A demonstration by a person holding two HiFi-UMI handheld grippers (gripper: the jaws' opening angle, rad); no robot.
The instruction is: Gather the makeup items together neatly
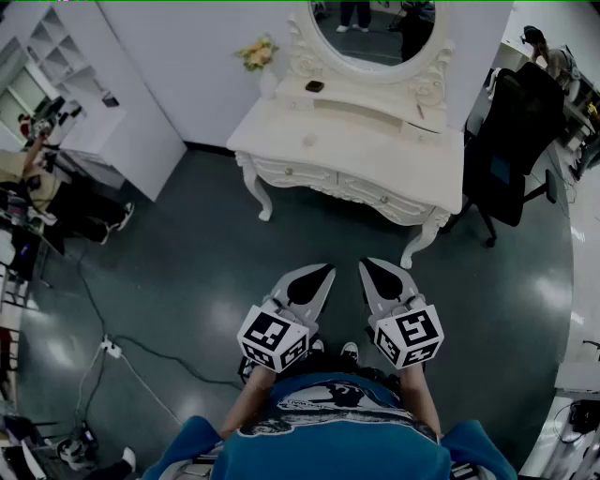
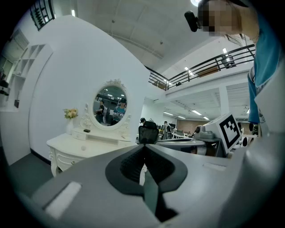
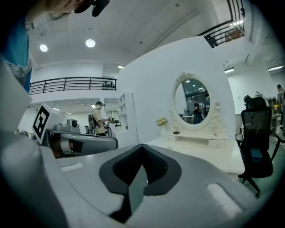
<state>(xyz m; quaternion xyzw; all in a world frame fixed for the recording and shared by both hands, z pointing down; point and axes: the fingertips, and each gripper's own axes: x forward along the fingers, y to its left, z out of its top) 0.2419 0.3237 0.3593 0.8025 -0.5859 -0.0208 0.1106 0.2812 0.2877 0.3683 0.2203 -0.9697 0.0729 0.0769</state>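
1. A large room with a dark, shiny floor [image 1: 197,281], seen from above the person's head. A white wall runs across the top of the frame.
2. A white dressing table [image 1: 375,155] stands against that wall at upper centre. It has carved legs, drawers and an oval mirror [image 1: 373,26].
3. A white shelf unit [image 1: 89,89] fills the upper left corner.
4. A black office chair [image 1: 511,141] stands just right of the table.
5. The left gripper [image 1: 319,277] is at lower centre, over the floor and well short of the table. Its jaws are pressed together, with nothing between them.
6. The right gripper [image 1: 375,272] is just beside it. Its jaws are also pressed together and empty.
7. A vase of pale flowers [image 1: 258,54] stands at the table's left end.
8. A small dark object [image 1: 315,86] lies on the raised shelf under the mirror. A thin small object [image 1: 419,111] lies towards the shelf's right end. Both are too small to identify.
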